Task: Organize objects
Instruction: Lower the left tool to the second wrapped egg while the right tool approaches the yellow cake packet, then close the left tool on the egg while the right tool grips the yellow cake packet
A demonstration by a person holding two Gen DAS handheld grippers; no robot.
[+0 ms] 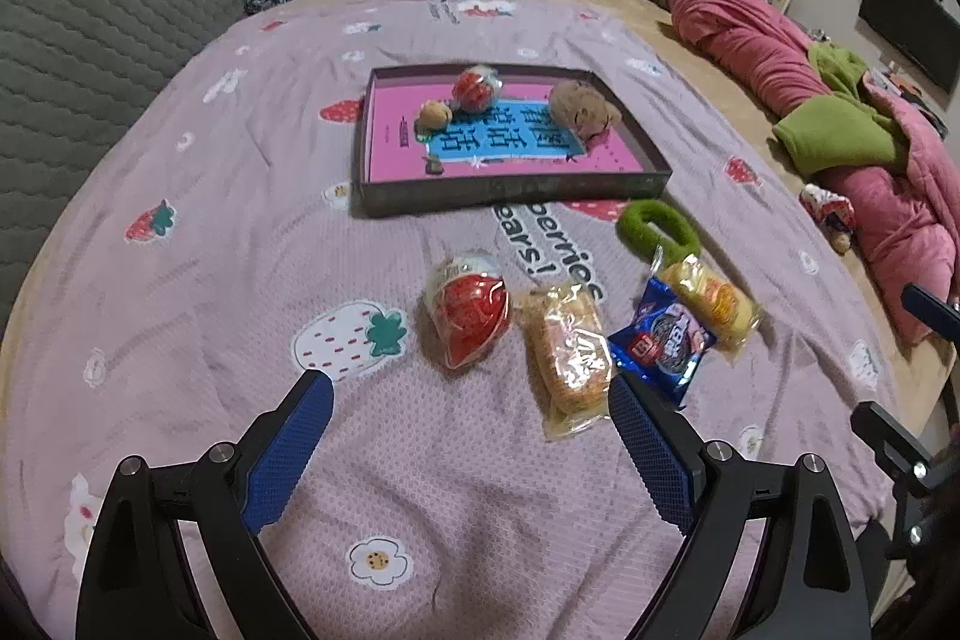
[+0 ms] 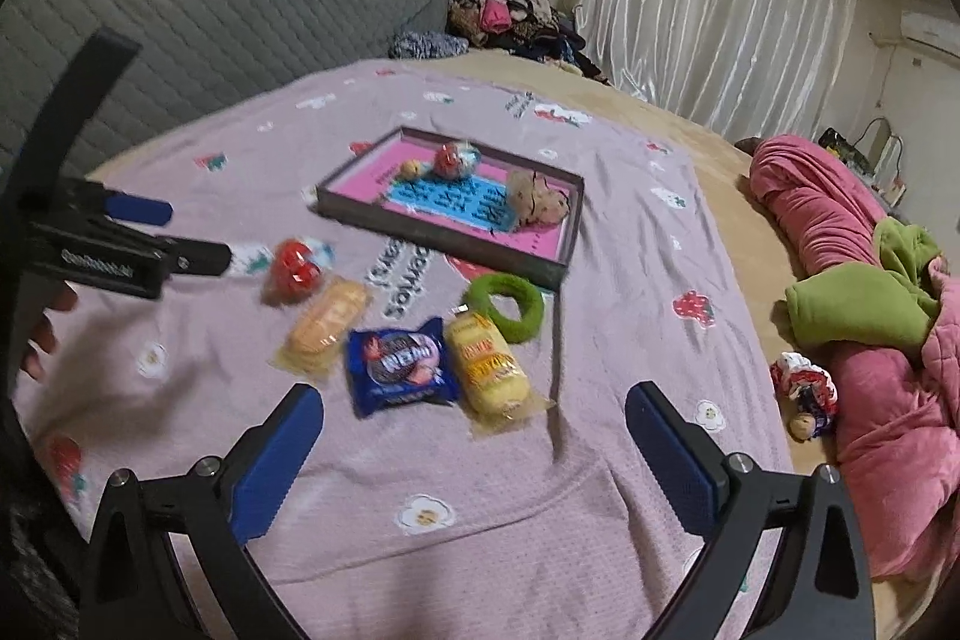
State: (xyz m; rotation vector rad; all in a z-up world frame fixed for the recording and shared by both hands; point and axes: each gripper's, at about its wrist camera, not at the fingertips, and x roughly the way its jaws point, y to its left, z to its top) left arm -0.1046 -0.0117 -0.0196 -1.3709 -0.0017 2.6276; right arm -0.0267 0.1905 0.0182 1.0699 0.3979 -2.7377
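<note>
A dark tray [image 1: 510,191] [image 2: 444,235] with a pink and blue lining sits on the lilac blanket and holds a red egg, a small tan toy and a brown plush. In front of it lie a red-and-white egg [image 1: 468,313] [image 2: 295,271], an orange snack pack [image 1: 567,352] [image 2: 327,319], a blue cookie pack [image 1: 663,343] [image 2: 401,367], a yellow snack pack [image 1: 711,301] [image 2: 489,364] and a green ring [image 1: 657,229] [image 2: 505,304]. My left gripper [image 1: 471,391] is open, just short of the egg and orange pack; it also shows in the right wrist view [image 2: 192,235]. My right gripper [image 2: 474,397] is open around the blue and yellow packs.
A pink and green quilt [image 1: 828,100] [image 2: 870,280] is bundled along the right side of the bed, with a small doll [image 2: 804,391] beside it. A grey quilted headboard [image 1: 108,16] stands at the left. Clothes [image 2: 510,10] are piled at the far end.
</note>
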